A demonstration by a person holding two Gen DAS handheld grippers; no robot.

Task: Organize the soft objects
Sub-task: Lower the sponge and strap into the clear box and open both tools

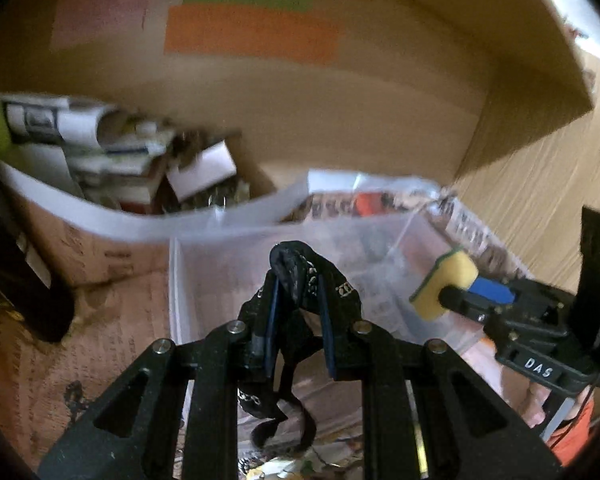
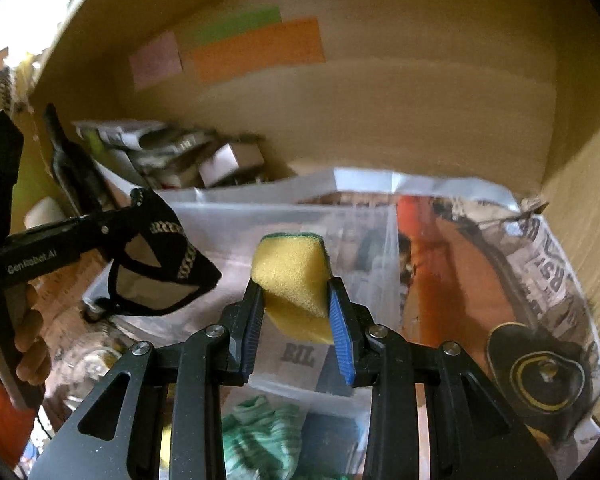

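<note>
At the left of the right wrist view, the left tool is clamped on a black fabric strap with a pale chain pattern, which hangs in loops above a clear plastic bin lined with newspaper. In the centre of that view the right tool pinches a yellow foam sponge with a green scouring top between its blue-padded fingers, held over the same bin. Below, at the bottom centre, lies a green and white knitted cloth. Behind everything stands a brown cardboard box wall carrying pink, green and orange paper patches
</note>
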